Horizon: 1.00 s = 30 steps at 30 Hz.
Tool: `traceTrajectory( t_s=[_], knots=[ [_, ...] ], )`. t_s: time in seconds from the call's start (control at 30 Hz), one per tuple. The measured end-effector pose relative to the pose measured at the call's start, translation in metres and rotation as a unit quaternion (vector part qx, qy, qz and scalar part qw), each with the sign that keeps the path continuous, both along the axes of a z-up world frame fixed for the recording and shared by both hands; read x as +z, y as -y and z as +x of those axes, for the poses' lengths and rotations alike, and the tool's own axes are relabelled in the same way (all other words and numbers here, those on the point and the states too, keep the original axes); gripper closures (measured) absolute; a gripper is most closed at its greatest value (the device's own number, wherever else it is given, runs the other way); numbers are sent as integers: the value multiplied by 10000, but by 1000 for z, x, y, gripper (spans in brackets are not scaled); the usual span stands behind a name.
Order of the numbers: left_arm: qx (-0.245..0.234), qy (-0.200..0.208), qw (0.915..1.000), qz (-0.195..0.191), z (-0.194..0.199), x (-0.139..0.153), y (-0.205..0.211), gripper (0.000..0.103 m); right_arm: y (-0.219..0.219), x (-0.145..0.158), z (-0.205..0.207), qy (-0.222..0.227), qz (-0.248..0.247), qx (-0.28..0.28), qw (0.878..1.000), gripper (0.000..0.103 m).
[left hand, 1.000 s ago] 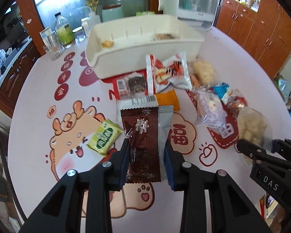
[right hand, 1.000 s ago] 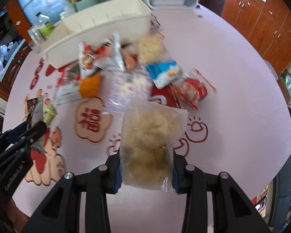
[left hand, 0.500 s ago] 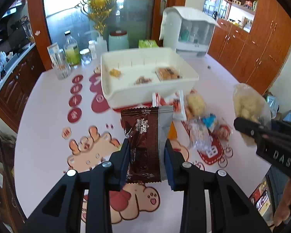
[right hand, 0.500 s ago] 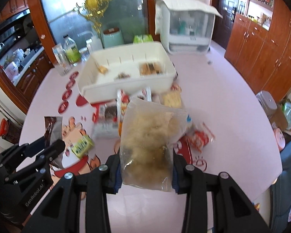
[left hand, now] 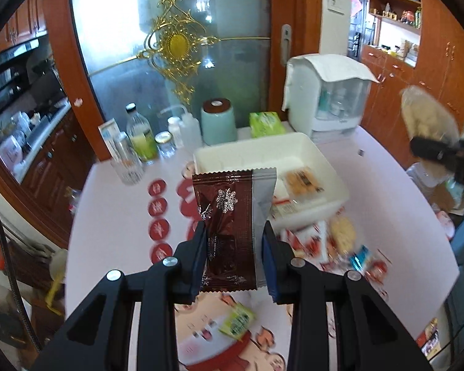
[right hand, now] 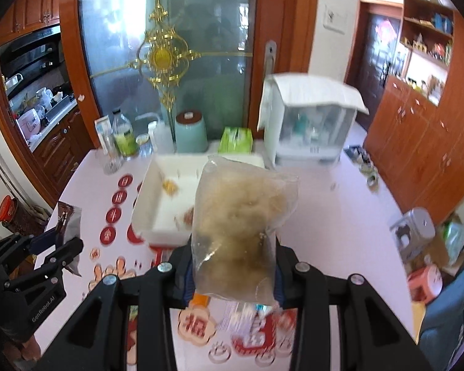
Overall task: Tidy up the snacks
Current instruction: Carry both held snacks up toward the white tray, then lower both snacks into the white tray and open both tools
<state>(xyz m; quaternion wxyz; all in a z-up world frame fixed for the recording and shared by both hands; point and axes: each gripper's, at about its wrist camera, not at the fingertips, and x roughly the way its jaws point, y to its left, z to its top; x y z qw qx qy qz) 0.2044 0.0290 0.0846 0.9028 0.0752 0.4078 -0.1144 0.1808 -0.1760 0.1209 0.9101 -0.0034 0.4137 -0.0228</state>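
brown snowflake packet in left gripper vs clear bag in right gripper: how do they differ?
The brown snowflake packet is opaque foil with a silver strip; the clear bag shows pale puffed snacks inside. The packet is flat and narrow; the bag is bulkier and wider. Both stand upright, pinched near the bottom by the left gripper and right gripper, above the table, short of the white bin.

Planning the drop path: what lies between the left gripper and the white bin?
In the left wrist view, the left gripper holds a brown packet. Between it and the white bin is only bare pink tablecloth with red prints; loose snacks lie off right.
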Motion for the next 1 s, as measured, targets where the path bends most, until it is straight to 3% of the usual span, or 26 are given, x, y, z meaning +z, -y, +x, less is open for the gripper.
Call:
traceTrajectory(
  t_s=[0.2, 0.37, 0.6, 1.0],
  knots=[
    [105, -80, 9997, 198, 71, 13, 12, 72, 9, 23, 72, 48, -29, 122, 9999, 65],
    [145, -201, 9996, 137, 126, 11, 27, 72, 21, 22, 140, -46, 302, 118, 9995, 65],
    [169, -584, 9981, 0, 180, -29, 49, 72, 23, -19, 203, -503, 818, 205, 9952, 65],
    [213, -900, 9952, 329, 208, -89, 77, 72, 21, -94, 246, -1153, 974, 340, 9880, 64]
  ],
)
